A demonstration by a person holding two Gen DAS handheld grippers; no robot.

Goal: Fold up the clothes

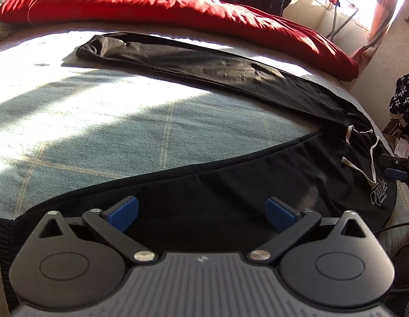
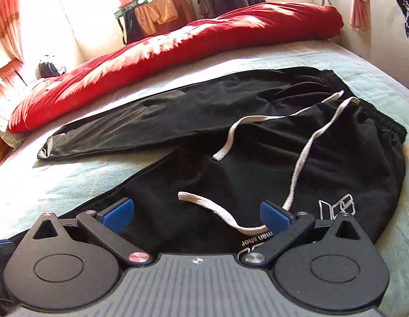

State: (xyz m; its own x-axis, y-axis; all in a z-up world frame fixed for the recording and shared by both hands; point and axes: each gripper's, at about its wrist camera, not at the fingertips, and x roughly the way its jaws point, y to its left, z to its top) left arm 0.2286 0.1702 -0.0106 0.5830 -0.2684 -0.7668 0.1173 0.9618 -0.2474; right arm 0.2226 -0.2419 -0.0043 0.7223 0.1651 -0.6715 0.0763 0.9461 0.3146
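Two trouser legs splay apart on the bed, so the black joggers lie flat, ready for folding. Left tongs hover wide over the near leg; right tongs gape near the white drawstring.

The left wrist view is taken from low over the near leg of the black sweatpants, close to its cuff end, and is aimed across the bed toward the far red duvet; the left gripper fills the bottom of the frame. The right wrist view is set low and close over the waist end, just behind the white drawstring, with the right gripper in the foreground. Sweatpants, bed and duvet are shared by both views. The right gripper's tip is caught at the right edge of the left view.
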